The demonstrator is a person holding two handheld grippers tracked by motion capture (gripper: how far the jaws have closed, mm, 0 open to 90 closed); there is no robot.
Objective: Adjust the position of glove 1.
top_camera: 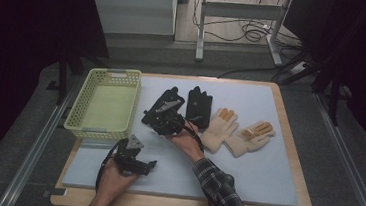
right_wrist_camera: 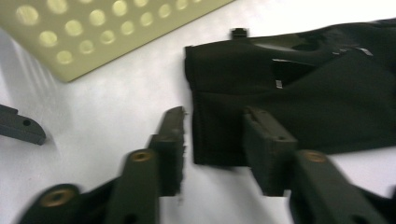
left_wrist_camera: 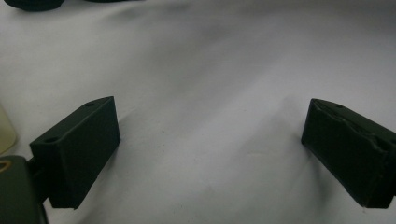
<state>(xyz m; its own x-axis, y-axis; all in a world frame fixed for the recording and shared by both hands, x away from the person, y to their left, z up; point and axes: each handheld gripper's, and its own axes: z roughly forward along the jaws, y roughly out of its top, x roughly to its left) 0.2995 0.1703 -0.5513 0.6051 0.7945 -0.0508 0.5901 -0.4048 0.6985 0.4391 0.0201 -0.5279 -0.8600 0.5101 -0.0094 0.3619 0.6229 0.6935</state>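
The right gripper [right_wrist_camera: 212, 154] has its jaws part-spread around the cuff corner of a black glove [right_wrist_camera: 299, 102]: 1 jaw lies on the white pad beside the cuff edge, the other sits over the fabric, and I cannot see that they press it, so I read them as not yet pinching. In the high view this right gripper [top_camera: 165, 117] covers much of that glove [top_camera: 171, 96], which lies just right of the basket [top_camera: 82, 109], toward the counter's far edge.

The left gripper [left_wrist_camera: 210, 140] has its jaws spread wide with nothing but bare pad between them; in the high view it [top_camera: 133, 159] rests near the counter's near-left corner, just in front of the basket.

The glove looks light, soft and limp, so it should fold and dangle when lifted instead of holding its shape. The cuff hem is the sensible place to grip: it is a doubled edge that gives the jaws something thicker to bite. A shallow bite on a single layer may slip out, so the lower jaw should slide under the hem before closing.

Further right lie a 2nd black glove [top_camera: 199, 107] and 2 cream gloves [top_camera: 220, 129] [top_camera: 250, 138] with orange fingertips, side by side toward the middle. The white pad [top_camera: 244, 178] covers the wooden counter [top_camera: 289, 127]
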